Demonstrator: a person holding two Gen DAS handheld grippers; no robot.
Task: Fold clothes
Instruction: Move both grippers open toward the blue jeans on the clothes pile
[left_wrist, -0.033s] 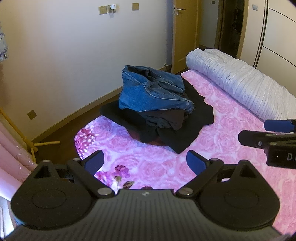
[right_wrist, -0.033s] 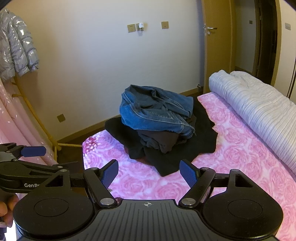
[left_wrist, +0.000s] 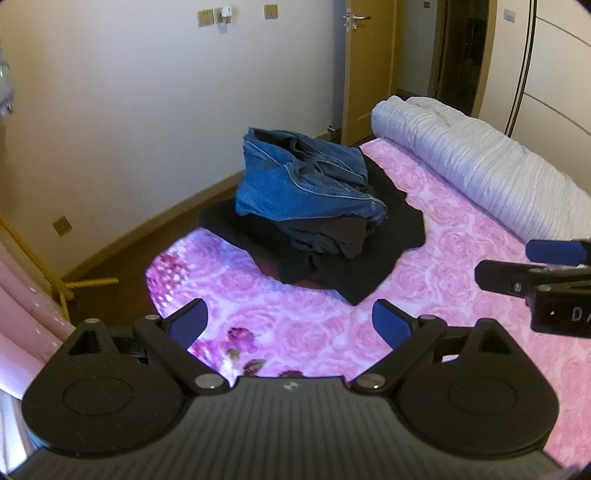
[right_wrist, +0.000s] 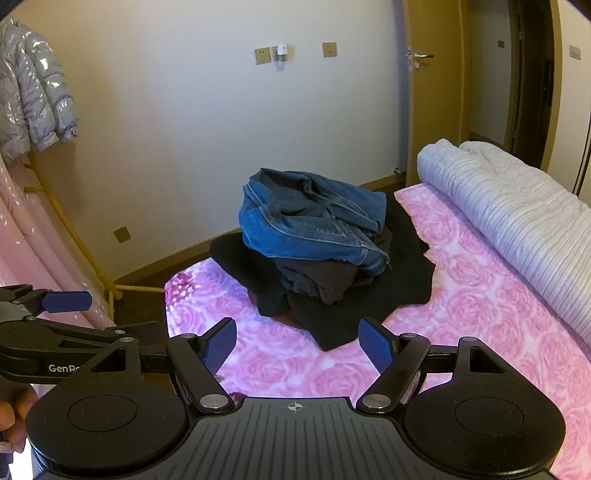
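A pile of clothes sits on the far corner of the bed: a crumpled blue denim garment (left_wrist: 303, 181) (right_wrist: 310, 218) on top of dark grey and black clothes (left_wrist: 332, 243) (right_wrist: 325, 284). My left gripper (left_wrist: 291, 326) is open and empty, above the pink sheet short of the pile. My right gripper (right_wrist: 297, 349) is open and empty, also short of the pile. Each gripper shows at the edge of the other's view.
The bed has a pink rose-patterned sheet (left_wrist: 424, 295) (right_wrist: 480, 314). A rolled white quilt (left_wrist: 480, 166) (right_wrist: 517, 214) lies along its right side. A wall, floor and a wooden door (right_wrist: 432, 92) are beyond. A silver jacket (right_wrist: 33, 92) hangs on a rack at left.
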